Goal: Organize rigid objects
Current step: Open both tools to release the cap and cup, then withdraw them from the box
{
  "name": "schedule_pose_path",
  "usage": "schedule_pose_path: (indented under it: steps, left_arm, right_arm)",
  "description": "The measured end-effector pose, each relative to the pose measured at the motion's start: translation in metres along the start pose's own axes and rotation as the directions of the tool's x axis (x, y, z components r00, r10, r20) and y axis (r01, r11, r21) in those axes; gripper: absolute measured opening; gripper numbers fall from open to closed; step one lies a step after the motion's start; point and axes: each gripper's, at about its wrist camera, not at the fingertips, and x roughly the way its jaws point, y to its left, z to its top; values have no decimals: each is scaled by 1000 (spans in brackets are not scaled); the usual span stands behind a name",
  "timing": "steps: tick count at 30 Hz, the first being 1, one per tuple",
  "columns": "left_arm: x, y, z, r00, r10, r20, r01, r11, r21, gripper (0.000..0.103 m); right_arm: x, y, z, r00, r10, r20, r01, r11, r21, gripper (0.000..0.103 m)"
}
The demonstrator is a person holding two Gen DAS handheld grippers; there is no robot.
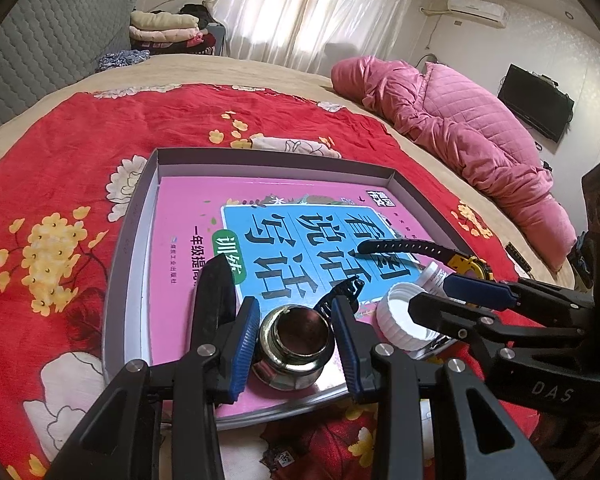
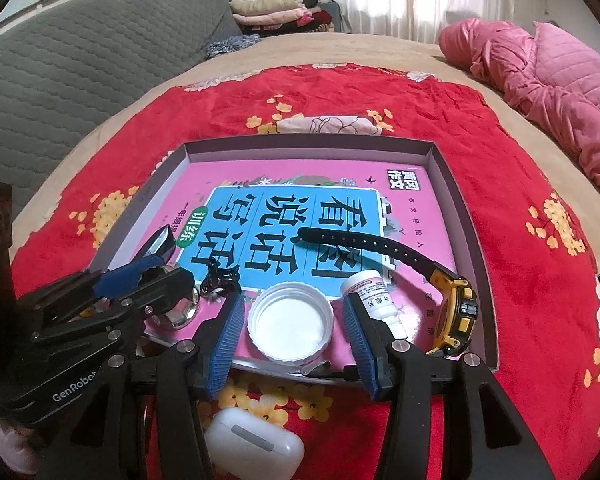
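A grey tray (image 1: 138,224) (image 2: 462,204) lies on the red blanket with a pink book (image 1: 188,208) (image 2: 300,176) inside. On the book's near edge stands a shiny metal jar (image 1: 294,344) (image 2: 178,314); my left gripper (image 1: 294,304) (image 2: 176,268) is shut on it, blue pads against both sides. To its right a white cap (image 1: 400,320) (image 2: 290,320) lies mouth up between the pads of my right gripper (image 2: 293,298) (image 1: 432,292), which is open with a thin gap on each side. A white bottle (image 2: 370,292) lies just beyond the right pad.
A yellow-and-black watch (image 2: 458,312) (image 1: 470,266) rests in the tray's right corner. A small black clip (image 2: 220,276) and a dark block (image 2: 160,240) sit near the jar. A white earbud case (image 2: 254,442) lies on the blanket outside the tray. A pink quilt (image 1: 480,132) is heaped far right.
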Motion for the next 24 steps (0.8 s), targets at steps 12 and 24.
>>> schedule_pose_path:
  steps: [12, 24]
  left_arm:
    - [-7, 2, 2, 999, 22, 23, -22, 1000, 10, 39]
    - [-22, 0, 4, 997, 40, 66, -42, 999, 24, 44]
  right_arm:
    - [-10, -6, -3, 1000, -12, 4, 12, 1000, 11, 59]
    - [-24, -7, -3, 1000, -24, 14, 24, 1000, 12, 62]
